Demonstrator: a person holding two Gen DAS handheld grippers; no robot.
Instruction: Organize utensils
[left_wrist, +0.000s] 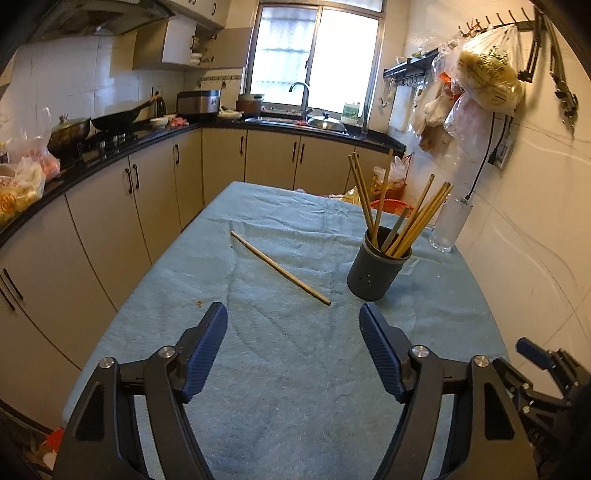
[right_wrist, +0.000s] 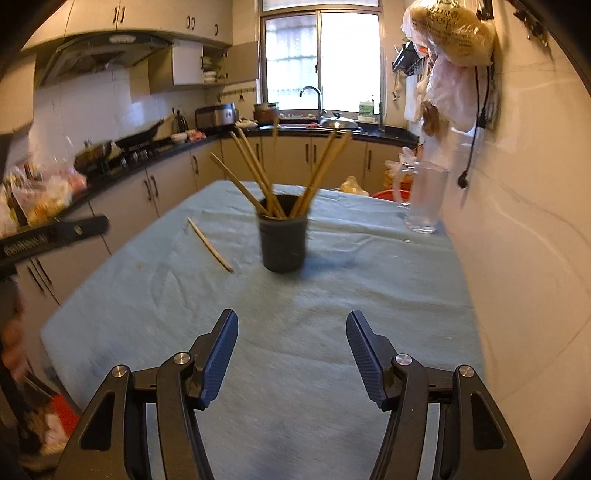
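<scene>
A single wooden chopstick (left_wrist: 280, 267) lies loose on the blue table cloth (left_wrist: 258, 369), left of a dark grey holder cup (left_wrist: 376, 267) that stands upright with several chopsticks (left_wrist: 410, 218) in it. My left gripper (left_wrist: 293, 314) is open and empty, hovering just short of the loose chopstick's near end. In the right wrist view the loose chopstick (right_wrist: 209, 244) lies left of the cup (right_wrist: 283, 242). My right gripper (right_wrist: 291, 321) is open and empty, above the cloth (right_wrist: 314, 387) a little short of the cup. Part of the right gripper shows at the left view's lower right (left_wrist: 543, 373).
A clear glass pitcher (right_wrist: 424, 197) stands at the table's far right by the wall (right_wrist: 517, 258). Plastic bags (left_wrist: 487, 74) hang on the wall above. Kitchen counter and cabinets (left_wrist: 110, 206) run along the left with pans and bags on top. A sink (left_wrist: 295, 120) is under the window.
</scene>
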